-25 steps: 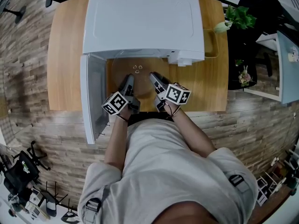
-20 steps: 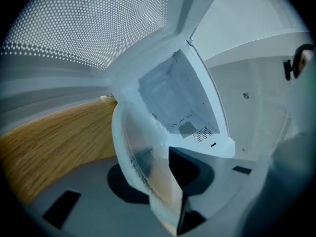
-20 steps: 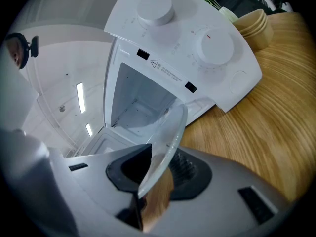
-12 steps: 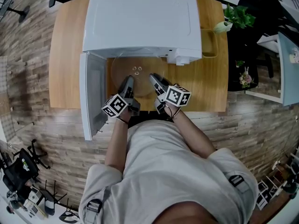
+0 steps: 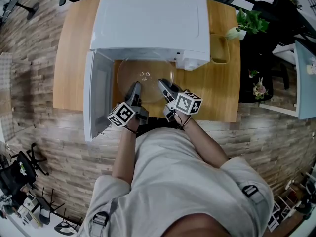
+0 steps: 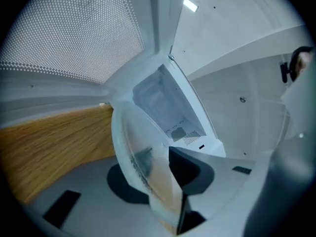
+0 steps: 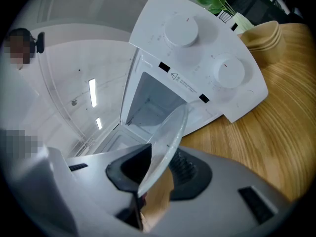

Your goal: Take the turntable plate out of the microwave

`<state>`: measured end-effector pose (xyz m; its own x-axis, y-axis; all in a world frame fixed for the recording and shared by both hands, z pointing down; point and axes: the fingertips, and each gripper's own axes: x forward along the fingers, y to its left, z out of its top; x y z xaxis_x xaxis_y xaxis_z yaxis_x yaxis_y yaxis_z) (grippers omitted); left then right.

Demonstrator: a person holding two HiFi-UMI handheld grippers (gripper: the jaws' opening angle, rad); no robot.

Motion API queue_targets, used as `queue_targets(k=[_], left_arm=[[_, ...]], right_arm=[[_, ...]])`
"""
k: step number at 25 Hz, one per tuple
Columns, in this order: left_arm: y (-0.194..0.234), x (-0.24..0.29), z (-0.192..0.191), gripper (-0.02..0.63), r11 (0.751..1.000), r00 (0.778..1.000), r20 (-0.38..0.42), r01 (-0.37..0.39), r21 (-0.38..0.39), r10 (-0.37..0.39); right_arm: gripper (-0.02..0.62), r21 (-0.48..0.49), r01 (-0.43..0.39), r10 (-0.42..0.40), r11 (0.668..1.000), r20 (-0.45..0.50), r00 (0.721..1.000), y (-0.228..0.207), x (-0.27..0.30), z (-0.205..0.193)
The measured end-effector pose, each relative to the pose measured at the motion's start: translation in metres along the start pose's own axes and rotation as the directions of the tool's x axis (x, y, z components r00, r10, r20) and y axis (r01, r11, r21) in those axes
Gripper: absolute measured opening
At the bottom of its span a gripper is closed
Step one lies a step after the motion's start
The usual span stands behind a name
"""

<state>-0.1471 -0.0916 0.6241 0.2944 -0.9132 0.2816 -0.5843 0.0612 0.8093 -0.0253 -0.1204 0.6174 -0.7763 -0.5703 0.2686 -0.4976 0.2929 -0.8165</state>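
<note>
Left claw [image 5: 135,89] and right claw [image 5: 163,85]: each partly closed, pads pinching the near rim of the glass turntable plate [image 5: 146,72], one either side of its middle. The plate sits centre frame, just in front of the microwave [image 5: 150,23] mouth, over the desk [image 5: 71,53], with the open door [image 5: 94,100] at its left. We judge it rigid, fairly heavy, slick and breakable; two rim grips suit it. Round, so no long axis; it lies near flat, face up.
</note>
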Motion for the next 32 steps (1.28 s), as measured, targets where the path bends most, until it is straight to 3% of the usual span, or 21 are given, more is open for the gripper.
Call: queue_targets(k=[13,23,32], left_arm=[[-0.028,-0.03,0.004,0.129,1.0,0.992,0.123,0.003,0.008,-0.004],[-0.057,-0.046,0.01,0.129,0.999,0.989,0.148,0.012,0.033,-0.017],[-0.079,-0.057,0.018,0.13,0.996,0.989,0.128,0.066,0.064,-0.074]], right_arm=[[0.115,-0.073,-0.101,0.099,0.992,-0.034,0.995,0.03,-0.016,0.006],[0.117,-0.084,-0.135,0.133,0.987,-0.023,0.991,0.051,-0.036,0.013],[0.117,-0.111,-0.124,0.129,0.986,0.041,0.991,0.073,-0.05,0.02]])
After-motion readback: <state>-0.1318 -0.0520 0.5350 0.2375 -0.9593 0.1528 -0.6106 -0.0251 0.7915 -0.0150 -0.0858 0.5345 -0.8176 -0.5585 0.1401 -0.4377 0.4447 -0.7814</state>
